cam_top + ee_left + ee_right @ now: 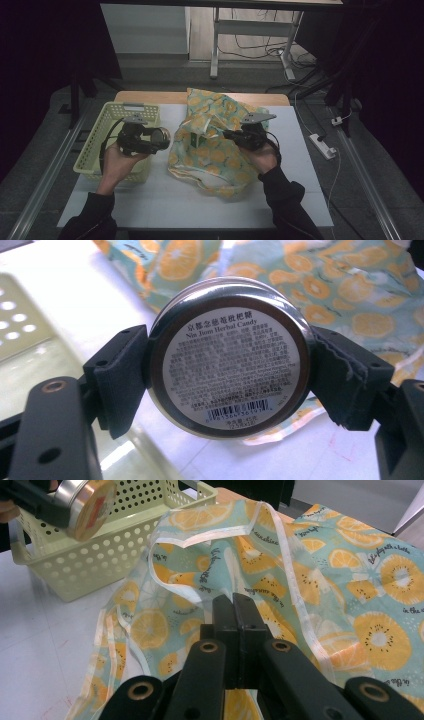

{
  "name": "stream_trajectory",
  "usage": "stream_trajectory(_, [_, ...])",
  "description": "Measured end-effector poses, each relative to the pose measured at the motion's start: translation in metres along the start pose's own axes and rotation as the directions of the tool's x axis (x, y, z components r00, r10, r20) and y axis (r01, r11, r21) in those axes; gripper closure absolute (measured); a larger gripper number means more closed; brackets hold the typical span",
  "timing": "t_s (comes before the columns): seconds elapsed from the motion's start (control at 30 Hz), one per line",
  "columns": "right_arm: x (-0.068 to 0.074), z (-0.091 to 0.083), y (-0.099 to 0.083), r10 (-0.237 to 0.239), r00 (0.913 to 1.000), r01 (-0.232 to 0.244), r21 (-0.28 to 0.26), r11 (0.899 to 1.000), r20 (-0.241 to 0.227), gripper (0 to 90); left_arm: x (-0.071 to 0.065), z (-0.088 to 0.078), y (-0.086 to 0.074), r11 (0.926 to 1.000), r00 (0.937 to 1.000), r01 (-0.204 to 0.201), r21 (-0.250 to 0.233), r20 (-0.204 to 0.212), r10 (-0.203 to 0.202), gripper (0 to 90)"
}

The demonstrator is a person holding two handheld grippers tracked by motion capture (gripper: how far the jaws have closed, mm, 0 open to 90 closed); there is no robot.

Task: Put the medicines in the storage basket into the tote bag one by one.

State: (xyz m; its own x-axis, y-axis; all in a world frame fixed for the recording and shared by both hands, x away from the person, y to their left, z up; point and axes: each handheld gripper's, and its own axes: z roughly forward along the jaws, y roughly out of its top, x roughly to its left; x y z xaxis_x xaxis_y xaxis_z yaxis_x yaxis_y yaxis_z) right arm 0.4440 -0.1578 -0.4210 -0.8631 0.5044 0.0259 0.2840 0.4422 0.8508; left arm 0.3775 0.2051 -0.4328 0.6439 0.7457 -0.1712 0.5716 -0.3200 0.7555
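Left gripper point(159, 138) held up over the right edge of the pale green perforated plastic basket point(100, 137), which sits at the left side of the table point(165, 200). Its fingers point(120, 377) are clamped on a round metal tin point(227, 357), one pad on each side of the rim. In the left gripper view the tin's flat labelled face points at the camera; label reads "Nin Jiom Herbal Candy" with small print and a barcode below. In the right gripper view the same tin shows at top left, lifted clear of the basket, orange-toned face turned outward.

Right gripper point(231, 135) sits over the middle of the table, low above a fabric bag point(215, 155) printed with orange slices on a teal ground. Its fingers point(224, 615) are pressed together; whether any fabric is caught between them I cannot tell. White-trimmed strap of the bag loops just beyond the fingertips in the right gripper view. Bag lies crumpled, spread from table centre toward the far edge, its left side just beside the basket.

Person's left hand point(117, 157) wraps the left gripper from below, right hand point(265, 157) holds the right one, dark sleeves at both wrists. Floor past the table has a white power strip point(322, 145) and loose cables
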Motion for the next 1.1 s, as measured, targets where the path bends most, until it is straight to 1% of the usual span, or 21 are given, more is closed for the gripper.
stream_trajectory(0.33, [0.000, -0.001, 0.000, 0.000, 1.0000, 0.000, -0.006, 1.000, 0.000, 90.0, -0.022, 0.016, 0.004, 0.9985, 0.9978, -0.051, 0.020, 0.044, 0.050, 21.4])
stream_trajectory(0.6, [0.000, -0.001, 0.001, -0.002, 1.0000, 0.002, -0.003, 1.000, -0.002, 90.0, -0.033, 0.032, 0.007, 0.9963, 0.9948, -0.077, 0.038, 0.069, 0.075, 21.4])
stream_trajectory(0.8, [0.001, -0.001, 0.001, -0.005, 1.0000, 0.005, -0.006, 1.000, -0.001, 90.0, -0.041, 0.048, 0.011, 0.9951, 0.9923, -0.089, 0.043, 0.090, 0.085, 21.4])
stream_trajectory(1.0, [0.000, -0.003, 0.001, -0.003, 1.0000, 0.003, -0.010, 1.000, -0.002, 90.0, -0.050, 0.066, 0.018, 0.9913, 0.9891, -0.121, 0.053, 0.090, 0.116, 21.4])
stream_trajectory(1.1, [0.000, -0.002, 0.001, -0.004, 1.0000, 0.004, -0.008, 1.000, -0.001, 90.0, -0.052, 0.076, 0.020, 0.9900, 0.9880, -0.127, 0.062, 0.097, 0.121, 21.4])
